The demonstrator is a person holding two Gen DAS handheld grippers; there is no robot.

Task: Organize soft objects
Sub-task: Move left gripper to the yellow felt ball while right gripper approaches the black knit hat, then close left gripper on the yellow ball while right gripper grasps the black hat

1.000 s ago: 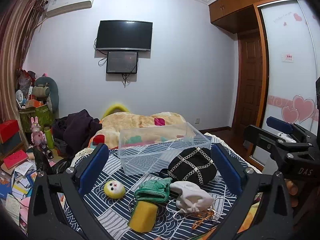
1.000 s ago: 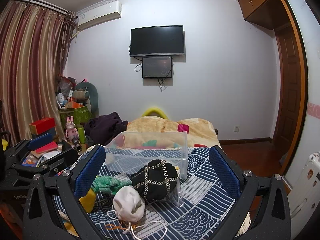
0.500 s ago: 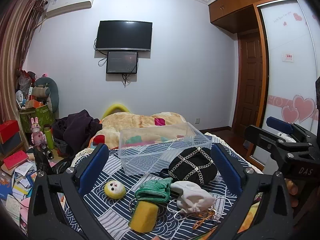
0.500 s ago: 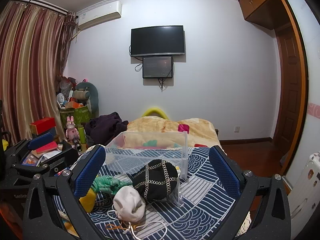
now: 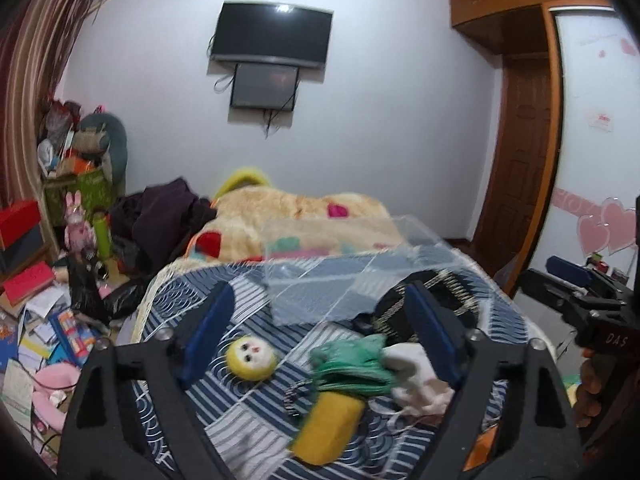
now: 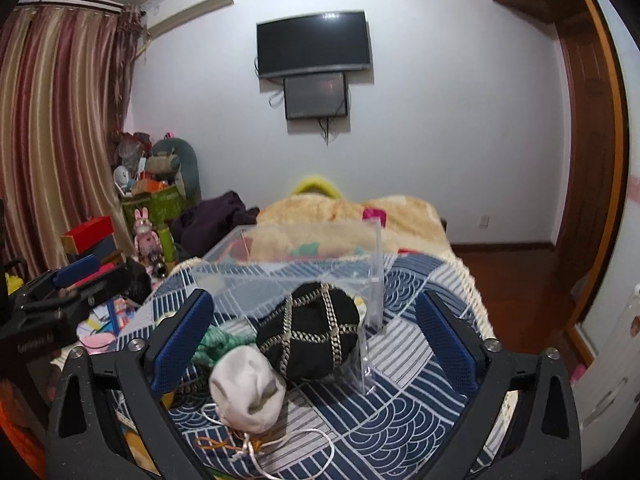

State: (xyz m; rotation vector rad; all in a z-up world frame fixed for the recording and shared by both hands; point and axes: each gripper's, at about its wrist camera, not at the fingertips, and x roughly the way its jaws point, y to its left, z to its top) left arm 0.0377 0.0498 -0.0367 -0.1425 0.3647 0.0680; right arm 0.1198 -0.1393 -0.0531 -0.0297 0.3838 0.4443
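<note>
Soft objects lie on a blue patterned bedspread (image 5: 248,428) in front of a clear plastic box (image 5: 344,276). In the left wrist view I see a yellow doll head (image 5: 251,358), a green knitted piece (image 5: 352,368), a yellow block (image 5: 326,426), a white drawstring pouch (image 5: 416,380) and a black chain-patterned bag (image 5: 440,300). My left gripper (image 5: 320,332) is open and empty above the doll head and the green piece. My right gripper (image 6: 316,336) is open and empty, around the black bag (image 6: 308,336) and the white pouch (image 6: 248,392). The clear box (image 6: 296,268) stands just behind them.
A beige blanket (image 5: 288,220) and dark clothes (image 5: 160,216) lie behind the box. Books, boxes and toys clutter the floor at the left (image 5: 36,320). A wooden door (image 5: 520,160) and a wardrobe stand at the right. A TV (image 6: 312,44) hangs on the far wall.
The left gripper has moved forward and tilted, so the doll head and green piece now sit between its fingers; the view is blurred. The right gripper has come slightly closer to the black bag.
</note>
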